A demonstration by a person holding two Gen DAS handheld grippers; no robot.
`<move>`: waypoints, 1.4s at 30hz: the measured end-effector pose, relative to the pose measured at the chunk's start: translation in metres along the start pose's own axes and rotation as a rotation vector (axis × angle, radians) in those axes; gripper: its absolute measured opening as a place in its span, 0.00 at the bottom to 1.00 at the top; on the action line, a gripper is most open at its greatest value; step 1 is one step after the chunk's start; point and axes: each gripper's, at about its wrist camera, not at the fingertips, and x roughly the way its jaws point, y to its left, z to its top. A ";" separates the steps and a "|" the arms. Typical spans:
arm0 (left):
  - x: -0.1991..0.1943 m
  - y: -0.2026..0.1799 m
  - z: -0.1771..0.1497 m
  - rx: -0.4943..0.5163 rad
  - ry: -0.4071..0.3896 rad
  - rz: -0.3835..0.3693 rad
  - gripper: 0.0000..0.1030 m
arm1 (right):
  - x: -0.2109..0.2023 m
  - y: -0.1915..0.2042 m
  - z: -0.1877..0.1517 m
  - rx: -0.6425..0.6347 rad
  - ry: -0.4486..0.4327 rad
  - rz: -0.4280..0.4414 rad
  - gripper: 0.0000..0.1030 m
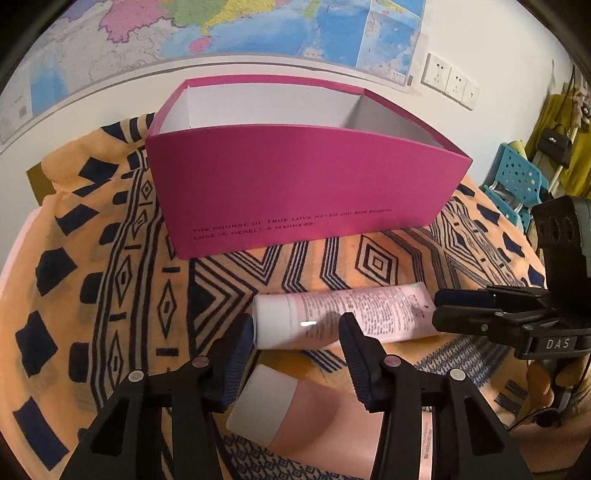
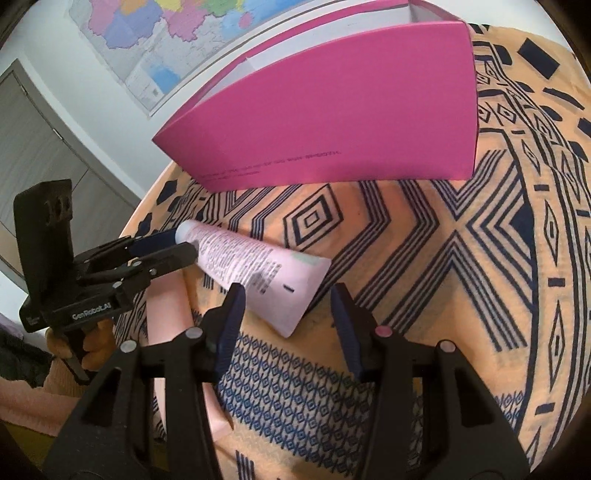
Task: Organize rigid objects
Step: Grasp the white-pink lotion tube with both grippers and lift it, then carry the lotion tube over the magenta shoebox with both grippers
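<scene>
Magenta box (image 1: 295, 184): matt card, white paper-like lining inside. Tablecloth (image 1: 110, 295): woven cloth, soft and wrinkled, printed in navy. Pink tube (image 1: 351, 314): glossy smooth plastic, white cap. Pink bottle (image 1: 295, 417): smooth satin plastic, frosted white cap. Gripper fingers (image 1: 354, 354): matt black plastic, ribbed navy rubbery pads.

1. Left wrist view: looks down and forward along the left gripper (image 1: 297, 326), close over the printed tube (image 1: 343, 314), facing the pink box (image 1: 295, 184) and wall map (image 1: 221, 29).
2. Right wrist view: looks down from the tube's flat end, close to the patterned cloth (image 2: 443, 258).
3. Shared: tube, box, cloth, map.
</scene>
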 end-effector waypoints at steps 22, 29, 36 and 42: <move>-0.001 -0.020 0.004 0.014 -0.004 -0.011 0.47 | -0.008 -0.006 0.004 0.008 -0.024 -0.017 0.49; -0.005 -0.027 0.006 0.025 -0.020 -0.009 0.47 | -0.014 -0.005 0.005 -0.004 -0.037 -0.035 0.49; -0.011 -0.029 0.006 0.027 -0.038 -0.009 0.47 | -0.020 -0.001 0.005 -0.023 -0.051 -0.046 0.49; -0.019 -0.031 0.008 0.027 -0.061 -0.011 0.47 | -0.028 0.004 0.006 -0.038 -0.075 -0.051 0.49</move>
